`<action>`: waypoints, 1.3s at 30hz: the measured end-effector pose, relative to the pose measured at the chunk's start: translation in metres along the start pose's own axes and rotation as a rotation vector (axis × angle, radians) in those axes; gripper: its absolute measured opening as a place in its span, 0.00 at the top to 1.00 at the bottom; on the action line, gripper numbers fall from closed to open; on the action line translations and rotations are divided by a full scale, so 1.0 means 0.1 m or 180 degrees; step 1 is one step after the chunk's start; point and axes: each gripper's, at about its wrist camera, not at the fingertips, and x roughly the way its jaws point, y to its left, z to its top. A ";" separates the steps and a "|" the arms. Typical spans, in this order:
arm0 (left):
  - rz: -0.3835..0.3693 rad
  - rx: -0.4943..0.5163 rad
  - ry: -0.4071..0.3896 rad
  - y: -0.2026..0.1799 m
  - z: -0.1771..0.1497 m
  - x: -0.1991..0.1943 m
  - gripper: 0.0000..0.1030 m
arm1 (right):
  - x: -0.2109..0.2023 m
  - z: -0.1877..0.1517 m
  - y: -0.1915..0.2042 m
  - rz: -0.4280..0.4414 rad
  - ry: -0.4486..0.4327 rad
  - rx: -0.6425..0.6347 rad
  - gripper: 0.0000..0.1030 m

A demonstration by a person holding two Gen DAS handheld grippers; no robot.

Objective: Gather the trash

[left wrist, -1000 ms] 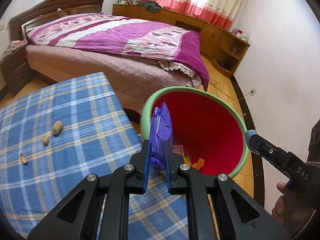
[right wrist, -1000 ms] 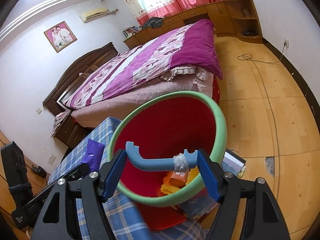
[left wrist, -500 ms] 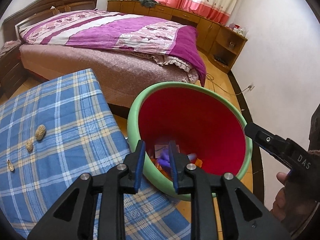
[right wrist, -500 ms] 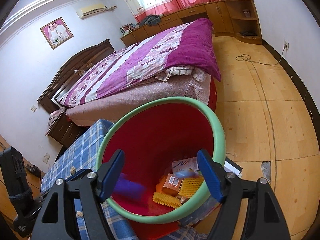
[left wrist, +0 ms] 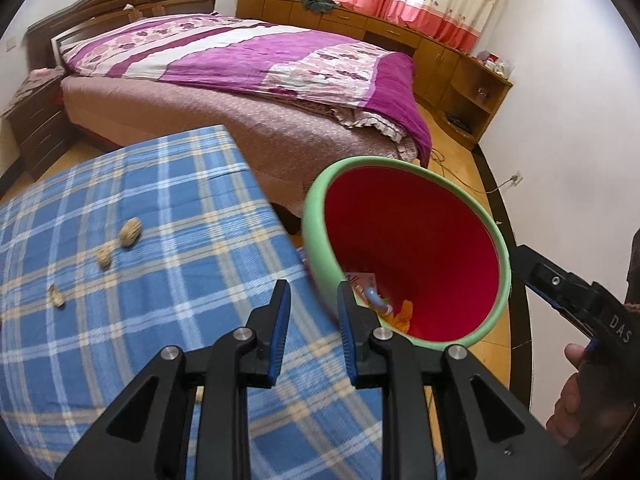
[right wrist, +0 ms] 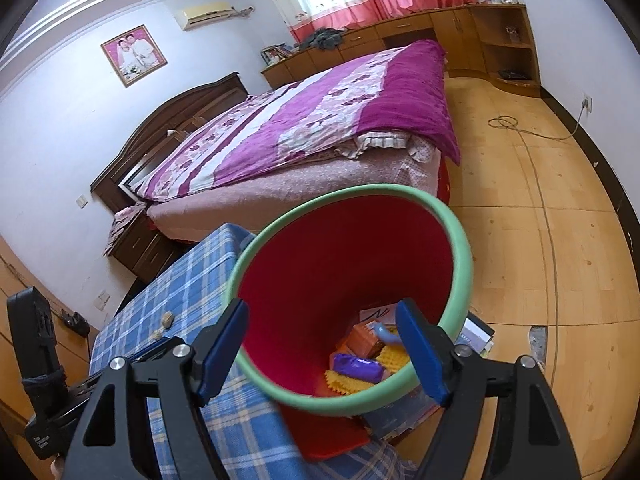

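A red bin with a green rim (left wrist: 320, 248) (right wrist: 460, 248) stands beside the blue checked tablecloth (left wrist: 120, 340) (right wrist: 192, 280). Inside lie a purple wrapper (right wrist: 358, 367), an orange box (right wrist: 366, 340), yellow pieces (right wrist: 392, 358) and a blue hook (right wrist: 386, 334) (left wrist: 374, 298). My left gripper (left wrist: 312, 320) is open and empty over the cloth's edge by the bin. My right gripper (right wrist: 324, 344) is wide open and empty above the bin. Three peanut shells (left wrist: 130, 232) (left wrist: 105, 258) (left wrist: 57, 296) lie on the cloth to the left.
A bed with a purple quilt (left wrist: 248, 64) (right wrist: 320, 128) stands behind the table. Wooden cabinets (left wrist: 400, 36) line the far wall. A cable (right wrist: 520, 130) lies on the wood floor. Books (right wrist: 476, 332) lie under the bin.
My left gripper let the purple wrapper drop into the bin and drew back left over the cloth. My right gripper released the blue hook into the bin.
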 end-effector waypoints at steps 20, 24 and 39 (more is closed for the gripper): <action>0.0499 -0.0301 -0.0299 0.61 -0.56 -0.94 0.78 | -0.37 -0.60 0.89 0.0251 0.0007 -0.0609 0.15; 0.0617 -0.0376 -0.0356 0.71 -0.69 -1.15 0.78 | -0.45 -0.75 1.06 0.0306 0.0010 -0.0723 0.15; 0.1020 -0.0576 -0.0599 0.99 -1.18 -1.68 0.69 | -0.68 -1.26 1.50 0.0487 -0.0086 -0.1075 0.08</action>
